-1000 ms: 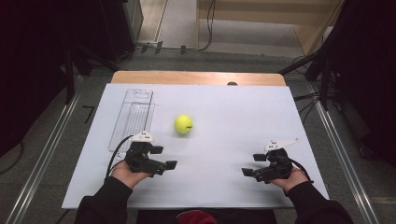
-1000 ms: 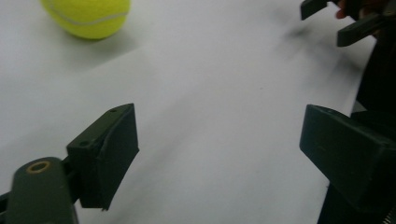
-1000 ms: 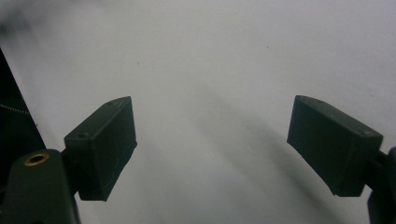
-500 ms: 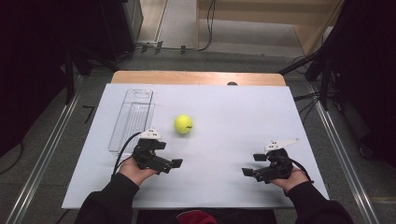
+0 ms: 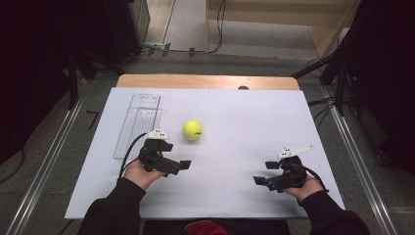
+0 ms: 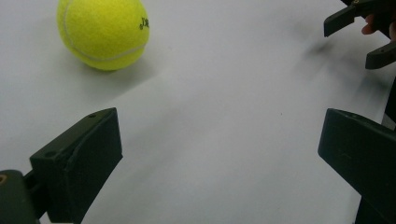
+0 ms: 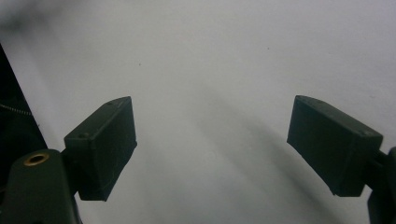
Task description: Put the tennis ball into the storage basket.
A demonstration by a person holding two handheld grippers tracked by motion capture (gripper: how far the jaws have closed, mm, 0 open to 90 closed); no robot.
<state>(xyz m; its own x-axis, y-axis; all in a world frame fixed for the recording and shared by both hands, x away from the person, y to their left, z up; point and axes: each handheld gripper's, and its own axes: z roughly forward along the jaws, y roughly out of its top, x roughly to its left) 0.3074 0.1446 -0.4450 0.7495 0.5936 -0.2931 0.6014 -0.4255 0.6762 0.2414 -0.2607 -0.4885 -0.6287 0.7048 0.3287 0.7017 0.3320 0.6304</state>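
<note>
Table [image 5: 230, 112], white top: broad bare stretch across the middle and right, open to passage from either side.

Obstacle 1: tennis ball [image 5: 192, 130], left of centre, standing alone just beyond the left gripper [image 5: 180, 165]; bare surface all round it.

Obstacle 2: clear plastic tray [image 5: 139, 122], lying long along the left part of the table, near the ball but apart from it.

Lane between left gripper and right gripper [image 5: 262, 180]: unobstructed table.

Lane between ball and tray: narrow, passable.

Far edge: wooden strip [image 5: 205, 81]; 1 small dark object [image 5: 243, 87] on it.
</note>
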